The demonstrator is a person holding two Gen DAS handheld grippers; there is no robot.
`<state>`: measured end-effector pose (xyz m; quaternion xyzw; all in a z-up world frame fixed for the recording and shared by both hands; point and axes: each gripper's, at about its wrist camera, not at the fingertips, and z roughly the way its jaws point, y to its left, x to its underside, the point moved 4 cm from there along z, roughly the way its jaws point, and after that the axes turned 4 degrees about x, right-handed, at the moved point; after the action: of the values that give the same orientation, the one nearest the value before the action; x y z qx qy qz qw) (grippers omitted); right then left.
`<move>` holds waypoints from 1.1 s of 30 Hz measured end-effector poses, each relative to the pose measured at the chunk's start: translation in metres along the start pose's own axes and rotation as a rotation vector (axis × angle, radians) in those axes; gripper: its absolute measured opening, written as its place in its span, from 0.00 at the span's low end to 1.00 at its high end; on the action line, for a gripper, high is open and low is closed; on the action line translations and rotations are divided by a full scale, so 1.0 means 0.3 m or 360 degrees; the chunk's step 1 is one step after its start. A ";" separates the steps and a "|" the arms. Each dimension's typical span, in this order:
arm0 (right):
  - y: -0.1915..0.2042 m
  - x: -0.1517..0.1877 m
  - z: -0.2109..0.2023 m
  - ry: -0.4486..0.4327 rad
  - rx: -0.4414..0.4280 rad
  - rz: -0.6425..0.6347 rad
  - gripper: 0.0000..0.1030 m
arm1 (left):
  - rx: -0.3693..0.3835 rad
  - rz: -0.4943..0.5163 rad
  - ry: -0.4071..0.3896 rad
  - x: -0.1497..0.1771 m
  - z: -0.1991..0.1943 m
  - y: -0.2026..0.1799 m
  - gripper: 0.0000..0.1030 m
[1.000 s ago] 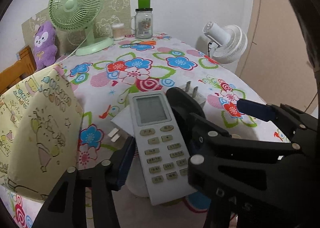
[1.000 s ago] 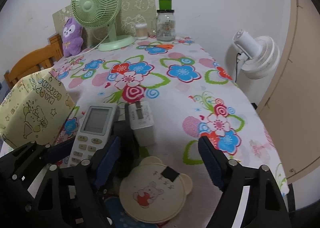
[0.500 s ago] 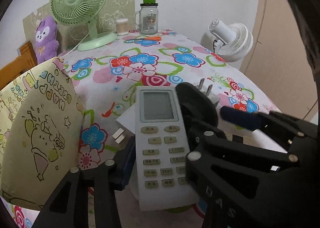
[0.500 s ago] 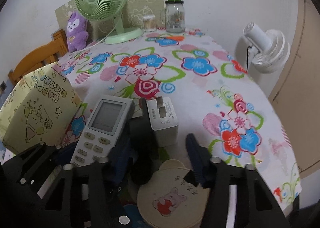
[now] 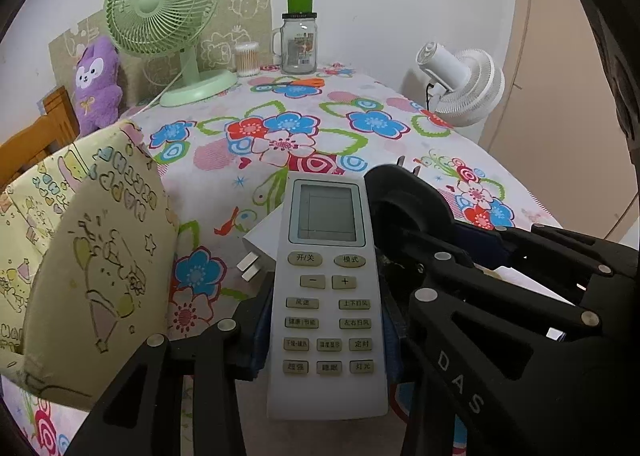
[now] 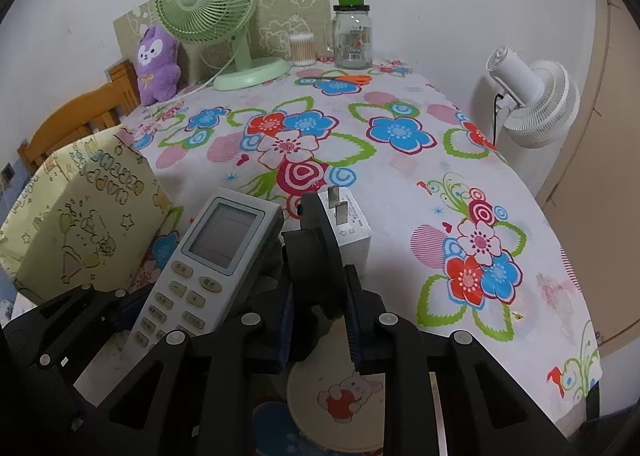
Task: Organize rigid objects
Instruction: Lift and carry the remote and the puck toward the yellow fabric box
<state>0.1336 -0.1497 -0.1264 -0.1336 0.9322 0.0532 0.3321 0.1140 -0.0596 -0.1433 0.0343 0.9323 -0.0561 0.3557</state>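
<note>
A white remote control [image 5: 326, 280] sits between the blue pads of my left gripper [image 5: 326, 336]. The jaws are closing and both pads press its sides. In the right wrist view the remote [image 6: 216, 256] shows at lower left. My right gripper [image 6: 320, 316] is shut on a black disc-shaped object [image 6: 316, 252] standing on edge beside the remote; in the left wrist view that black disc [image 5: 408, 207] stands right of the remote. A white plug charger [image 6: 354, 232] stands just behind the disc. Another white plug [image 5: 256, 252] lies partly under the remote.
A yellow gift box [image 5: 80, 256] stands close on the left. A bear-shaped coaster [image 6: 340, 396] lies under the right gripper. At the back of the floral tablecloth [image 6: 400, 183] are a green fan [image 5: 168, 15], a glass jar [image 5: 298, 39], orange scissors [image 5: 296, 83] and a purple plush [image 5: 98, 79].
The right gripper's wide jaws have come together onto the black disc. The left jaws have narrowed onto the remote, which now shows larger and squarer in the left wrist view.
</note>
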 end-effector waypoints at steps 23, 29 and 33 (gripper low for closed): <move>0.003 -0.039 -0.177 -0.0133 0.0086 0.0064 0.24 | 0.0065 0.0034 -0.0065 -0.046 -0.141 -0.029 0.45; -0.001 -0.050 -0.219 -0.0151 0.0115 0.0088 0.24 | 0.0063 0.0044 -0.0089 -0.064 -0.180 -0.040 0.45; 0.003 -0.062 -0.246 -0.0167 0.0129 0.0093 0.24 | 0.0060 0.0044 -0.0098 -0.072 -0.208 -0.040 0.45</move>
<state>0.1024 -0.1589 -0.0576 -0.0897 0.9185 0.0321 0.3839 0.0876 -0.0638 -0.0817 0.0521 0.9191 -0.0699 0.3843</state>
